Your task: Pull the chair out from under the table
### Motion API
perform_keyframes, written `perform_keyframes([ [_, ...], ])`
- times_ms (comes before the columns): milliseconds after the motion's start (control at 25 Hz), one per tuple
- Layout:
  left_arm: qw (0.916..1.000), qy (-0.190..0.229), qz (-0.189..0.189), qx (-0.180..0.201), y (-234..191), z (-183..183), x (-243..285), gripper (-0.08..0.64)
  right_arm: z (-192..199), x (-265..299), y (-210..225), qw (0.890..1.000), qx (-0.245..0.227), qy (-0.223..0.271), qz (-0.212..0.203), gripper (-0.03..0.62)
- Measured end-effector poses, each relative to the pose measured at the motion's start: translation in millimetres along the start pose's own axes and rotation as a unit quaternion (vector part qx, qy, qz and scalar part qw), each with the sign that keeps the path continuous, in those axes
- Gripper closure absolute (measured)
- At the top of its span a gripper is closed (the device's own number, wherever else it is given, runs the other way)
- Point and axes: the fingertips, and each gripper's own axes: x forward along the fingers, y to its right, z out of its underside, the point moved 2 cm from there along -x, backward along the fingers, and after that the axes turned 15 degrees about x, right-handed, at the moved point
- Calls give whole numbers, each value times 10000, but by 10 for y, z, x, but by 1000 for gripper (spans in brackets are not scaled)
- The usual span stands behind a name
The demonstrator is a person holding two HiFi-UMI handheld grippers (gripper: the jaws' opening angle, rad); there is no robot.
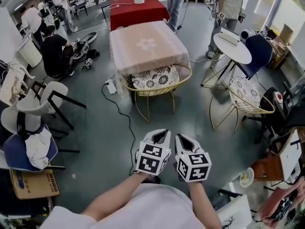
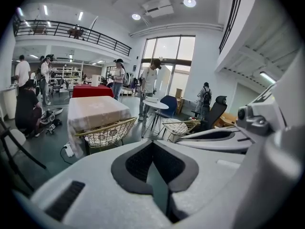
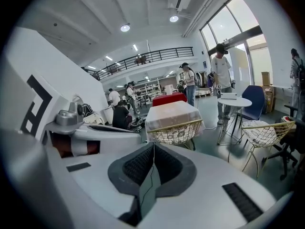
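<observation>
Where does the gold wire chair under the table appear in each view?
Head view: gold wire chair, upper centre.
Left gripper view: left of centre, at mid-height.
Right gripper view: just right of centre, at mid-height.
Shared landmark: the pale-clothed table over its seat.

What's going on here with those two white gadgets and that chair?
A person holds a grabbing tool in each hand. The left claw and right claw are side by side, both shut and empty. They point toward a gold wire chair whose seat sits partly under a cloth-covered table across a stretch of floor. Neither claw touches the chair, so pulling it out has not begun.
</observation>
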Motion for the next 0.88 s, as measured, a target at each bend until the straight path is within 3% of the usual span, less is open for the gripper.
perform_keyframes([
  [560, 9995, 82, 306, -63, -489, -106, 346, 555, -321, 555, -55, 9997, -78, 61, 214, 589],
  [880, 9995, 136, 279, -24, -633, -158, 516, 555, -476, 798, 65, 9997, -22, 157, 203, 589],
])
